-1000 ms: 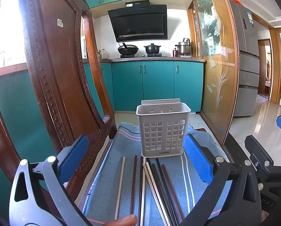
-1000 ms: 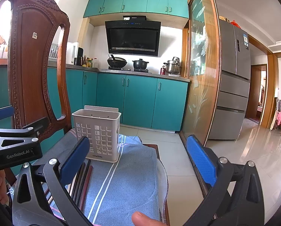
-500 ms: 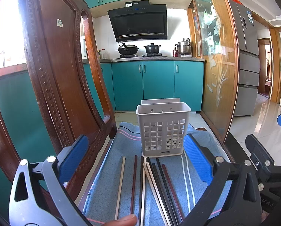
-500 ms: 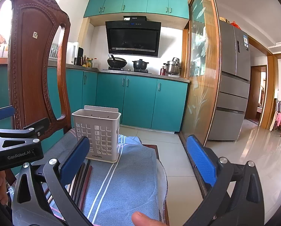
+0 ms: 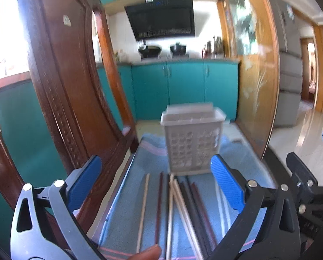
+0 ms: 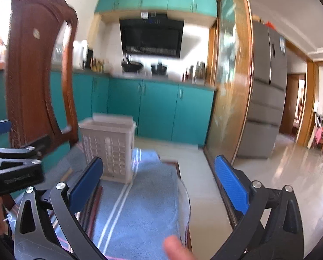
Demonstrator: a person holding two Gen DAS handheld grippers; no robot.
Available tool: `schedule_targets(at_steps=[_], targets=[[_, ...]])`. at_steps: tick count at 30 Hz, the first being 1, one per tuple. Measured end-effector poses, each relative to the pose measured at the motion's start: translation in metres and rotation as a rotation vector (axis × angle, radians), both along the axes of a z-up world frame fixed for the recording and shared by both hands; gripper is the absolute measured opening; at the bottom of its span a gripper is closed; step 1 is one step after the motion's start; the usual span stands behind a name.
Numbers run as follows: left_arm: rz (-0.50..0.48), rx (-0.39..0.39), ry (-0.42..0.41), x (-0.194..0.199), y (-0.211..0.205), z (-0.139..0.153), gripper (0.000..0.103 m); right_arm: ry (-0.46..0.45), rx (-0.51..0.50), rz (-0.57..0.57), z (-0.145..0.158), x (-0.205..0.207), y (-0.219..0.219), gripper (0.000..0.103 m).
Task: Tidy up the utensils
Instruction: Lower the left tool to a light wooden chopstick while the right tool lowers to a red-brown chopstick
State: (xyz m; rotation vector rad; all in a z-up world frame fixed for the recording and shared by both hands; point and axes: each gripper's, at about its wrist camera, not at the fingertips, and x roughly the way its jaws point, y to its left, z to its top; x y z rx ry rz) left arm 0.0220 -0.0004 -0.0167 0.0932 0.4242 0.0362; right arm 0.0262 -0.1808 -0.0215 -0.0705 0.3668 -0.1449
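Observation:
Several chopsticks (image 5: 178, 208), pale, dark red and black, lie side by side on a blue striped towel (image 5: 126, 203). A white perforated utensil basket (image 5: 193, 143) stands upright just beyond their far ends; it also shows in the right wrist view (image 6: 109, 149). My left gripper (image 5: 156, 184) is open and empty, hovering above the chopsticks. My right gripper (image 6: 159, 186) is open and empty, above the towel (image 6: 146, 205) to the right of the basket. The chopsticks (image 6: 94, 203) are mostly hidden behind its left finger.
A carved wooden chair back (image 5: 59, 91) rises close on the left. The right gripper's body (image 5: 302, 186) sits at the right edge of the left view. The towel's right edge (image 6: 183, 195) drops to tiled floor (image 6: 302, 184). Teal cabinets (image 5: 183, 91) stand behind.
Both views have dipped and blurred: both grippers are moving, the left one slightly forward and down over the chopsticks. Nothing was grasped; jaws stay open.

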Motion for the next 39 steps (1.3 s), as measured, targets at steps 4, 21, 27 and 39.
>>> schedule_targets(at_steps=[4,21,27,39], targets=[[-0.030,-0.025,0.203,0.028,0.010,-0.024,0.100,0.216,0.034,-0.016,-0.022,0.033,-0.015,0.100],[-0.059,-0.030,0.509,0.146,0.023,-0.044,0.036,0.749,0.287,0.328,-0.102,0.145,0.049,0.036],[-0.016,-0.044,0.585,0.164,0.034,-0.074,0.036,0.789,0.217,0.333,-0.120,0.138,0.067,0.016],[0.048,-0.004,0.694,0.183,0.037,-0.115,0.036,0.782,0.181,0.335,-0.106,0.100,0.055,0.010]])
